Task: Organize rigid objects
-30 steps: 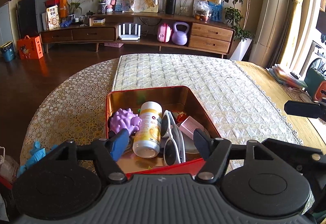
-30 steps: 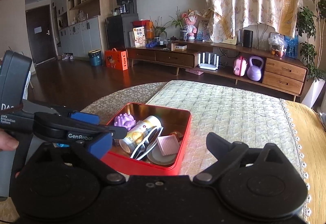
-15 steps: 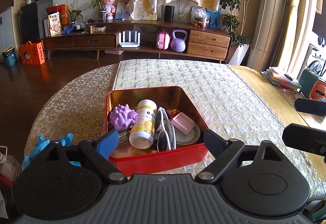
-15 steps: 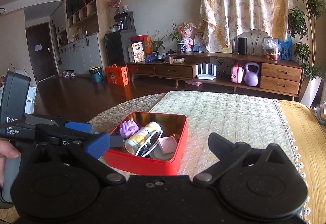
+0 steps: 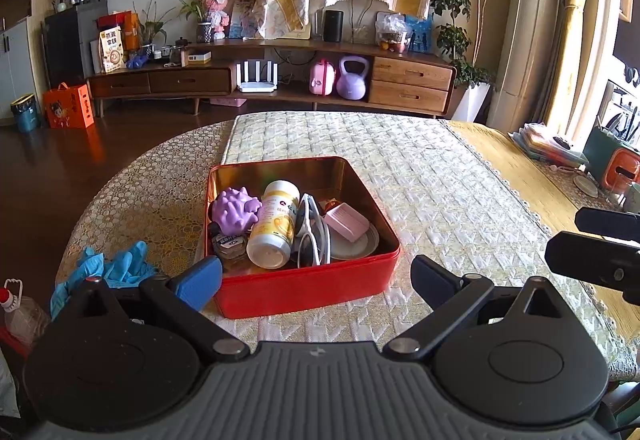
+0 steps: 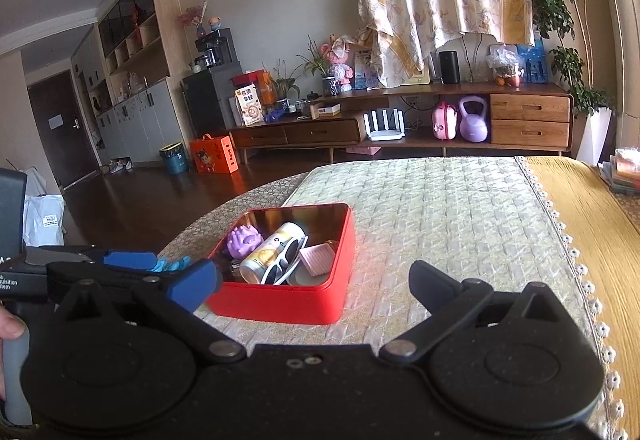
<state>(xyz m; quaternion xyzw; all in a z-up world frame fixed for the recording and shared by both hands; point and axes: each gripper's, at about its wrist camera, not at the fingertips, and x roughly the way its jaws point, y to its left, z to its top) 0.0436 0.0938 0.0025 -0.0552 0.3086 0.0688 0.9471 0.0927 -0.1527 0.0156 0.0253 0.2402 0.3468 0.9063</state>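
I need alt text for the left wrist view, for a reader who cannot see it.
A red tin on a quilted table cover holds a purple spiky toy, a yellow bottle, white sunglasses, a pink box and a plate. The left claw, open and empty, frames the tin's near wall.

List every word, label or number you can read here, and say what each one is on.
"uisition" over "stem", cut off at the frame edge: left gripper's handle.
"C": bottle in the red tin.
Bottle label: too blurred.
Snack bag on the sideboard: large characters, too small to read.
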